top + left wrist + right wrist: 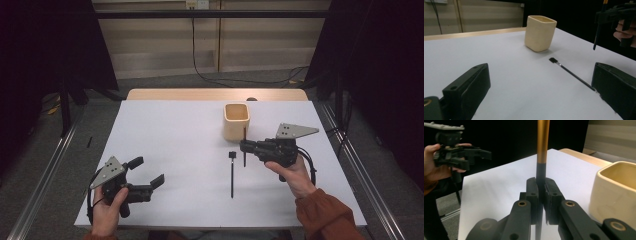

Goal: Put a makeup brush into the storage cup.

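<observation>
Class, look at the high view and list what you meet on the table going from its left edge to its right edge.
Left gripper, jaws open, in the person's left hand → black brush lying flat → cream square cup → right gripper, shut on a second, upright brush.

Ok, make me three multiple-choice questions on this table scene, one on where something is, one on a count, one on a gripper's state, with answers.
1. Where does the thin black brush with the flat head lie?
A. flat on the white table
B. inside the cream square cup
C. on the floor

2. How many brushes are there?
A. one
B. two
C. four

3. How is the right gripper?
A. wide open
B. shut on an upright black-and-gold brush
C. lying on the table

Answers: 1 A, it lies in front of the cup. 2 B, one lying, one held. 3 B, the pads pinch its handle while the left gripper stands open.
</observation>
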The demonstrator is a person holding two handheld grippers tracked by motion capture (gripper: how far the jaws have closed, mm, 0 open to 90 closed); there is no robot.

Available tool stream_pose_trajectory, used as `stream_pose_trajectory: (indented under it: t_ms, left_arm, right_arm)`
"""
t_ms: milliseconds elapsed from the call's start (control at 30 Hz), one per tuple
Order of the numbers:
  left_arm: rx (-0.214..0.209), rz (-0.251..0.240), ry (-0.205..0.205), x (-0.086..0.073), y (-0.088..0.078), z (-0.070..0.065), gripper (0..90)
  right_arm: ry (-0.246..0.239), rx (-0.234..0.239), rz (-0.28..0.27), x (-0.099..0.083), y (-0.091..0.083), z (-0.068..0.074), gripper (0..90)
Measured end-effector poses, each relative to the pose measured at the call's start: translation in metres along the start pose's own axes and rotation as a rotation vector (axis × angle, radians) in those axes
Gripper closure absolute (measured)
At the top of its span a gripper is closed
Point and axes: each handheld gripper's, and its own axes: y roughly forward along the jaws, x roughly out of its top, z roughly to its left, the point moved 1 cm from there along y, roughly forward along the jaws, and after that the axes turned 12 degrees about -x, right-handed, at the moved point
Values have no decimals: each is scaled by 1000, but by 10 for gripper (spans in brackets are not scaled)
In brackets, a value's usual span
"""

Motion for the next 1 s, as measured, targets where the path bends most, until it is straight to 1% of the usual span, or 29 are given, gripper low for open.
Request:
stream_pose_trajectory:
  t_ms: [33,67,133,200,267,367,433,567,633,667,733,800,933,1000]
  left_arm:
    - [11,-9,-3,-2,-2,0,21]
    - [14,-7,-5,-4,-3,1,20]
    - [38,-20,-7,-6,-5,2,20]
    - [37,-24,-16,-8,-6,3,20]
    - [58,-15,-11,-11,-7,5,20]
    - [66,-8,-3,-13,-8,6,20]
    - [70,-10,-7,-14,-8,7,20]
    - [67,-4,4,-14,-6,5,20]
    - [55,7,21,-14,-6,3,20]
    - [50,-1,27,-14,-6,2,20]
    - [42,1,35,-13,-7,1,19]
    - [37,-6,32,-12,-8,1,19]
    - [46,-3,30,-13,-8,1,19]
    - [45,9,26,-13,-7,0,19]
  right_arm:
    - [-2,-4,-1,2,1,-1,836]
    - [-1,-7,-3,3,2,-3,836]
    - [-3,-14,-4,6,2,-4,836]
    - [-3,-20,-8,9,3,-6,836]
    - [-5,-29,-10,11,3,-7,836]
    - [-2,-41,-16,15,4,-11,836]
    - [0,-45,-18,17,6,-14,836]
    - [-6,-55,-22,24,11,-17,836]
    - [-7,-60,-24,27,13,-19,836]
    - [-9,-63,-24,28,14,-20,836]
    - [-12,-78,-30,32,15,-22,836]
    - [-4,-81,-43,37,16,-25,836]
    - [-3,-99,-48,45,19,-31,836]
    - [-5,-107,-48,48,22,-34,836]
